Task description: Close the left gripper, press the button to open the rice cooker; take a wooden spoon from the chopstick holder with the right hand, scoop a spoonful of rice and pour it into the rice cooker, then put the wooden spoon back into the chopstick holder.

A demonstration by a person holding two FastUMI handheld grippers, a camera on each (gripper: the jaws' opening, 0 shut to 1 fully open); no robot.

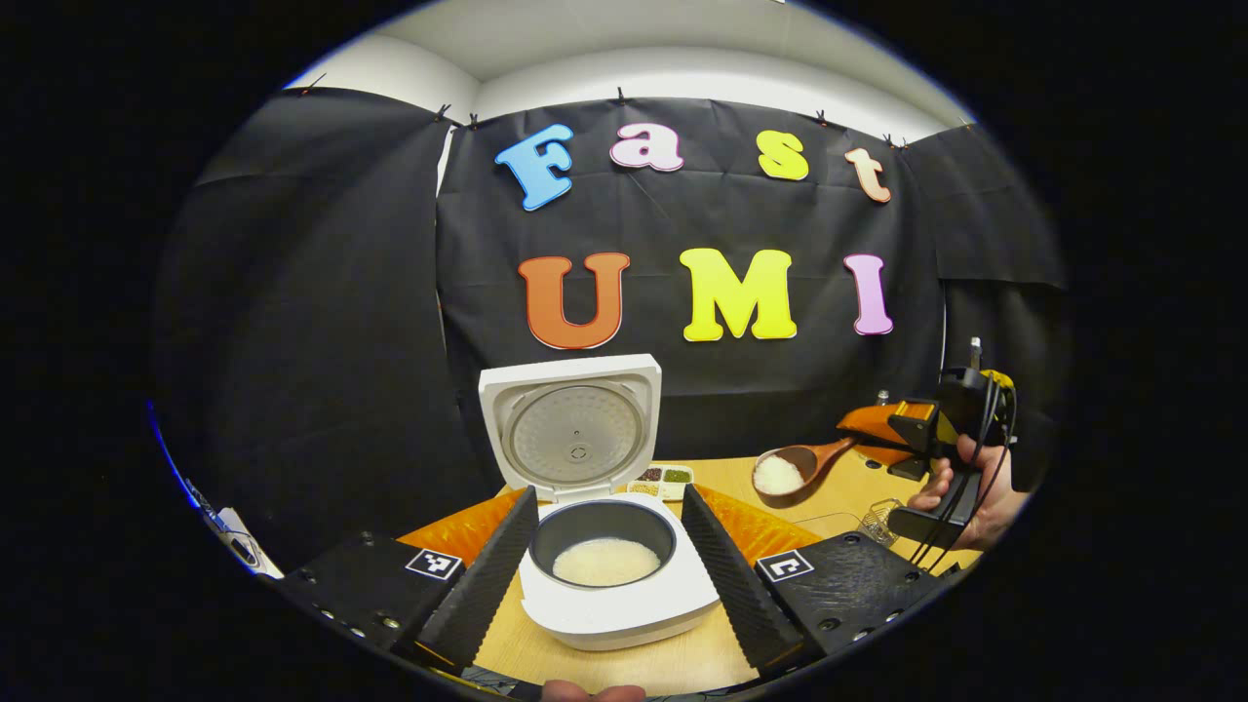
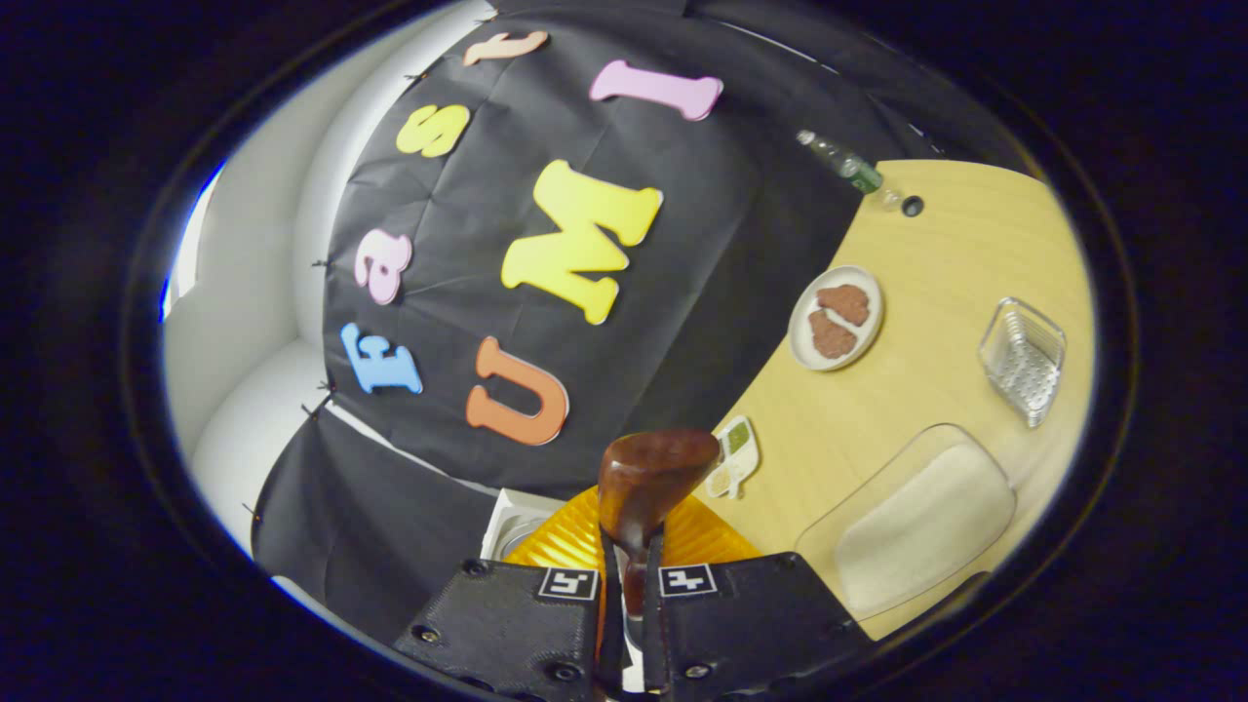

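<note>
Left gripper view, nearest first: the left gripper [image 1: 606, 561] has its jaws wide apart and holding nothing, one finger on each side of the rice cooker [image 1: 616, 585]. The cooker sits on the counter [image 1: 682, 663] with its lid [image 1: 572, 425] raised upright behind the pot. The dark inner pot [image 1: 603, 531] holds a layer of white rice [image 1: 605, 562].

To the right of the cooker and raised above the counter, the wooden spoon [image 1: 792, 469] carries a heap of white rice in its bowl. Its handle runs right into the right gripper [image 1: 902, 429], held by a hand [image 1: 975, 497]. Behind the cooker, near the wall, lies a small divided tray [image 1: 663, 478] of grains.

Right gripper view: the right gripper [image 2: 632, 585] has its jaws drawn together, clamped on the spoon handle; the back of the spoon bowl [image 2: 655, 473] stands just past the fingertips. Beyond it, a corner of the cooker lid [image 2: 507, 522] shows at the left. On the counter [image 2: 955, 244] to the right lie a clear container of rice [image 2: 916, 526], the divided tray [image 2: 736, 456], a wire basket [image 2: 1022, 359], a plate [image 2: 836, 317] with two brown pieces, and farthest, a bottle [image 2: 843, 164].
</note>
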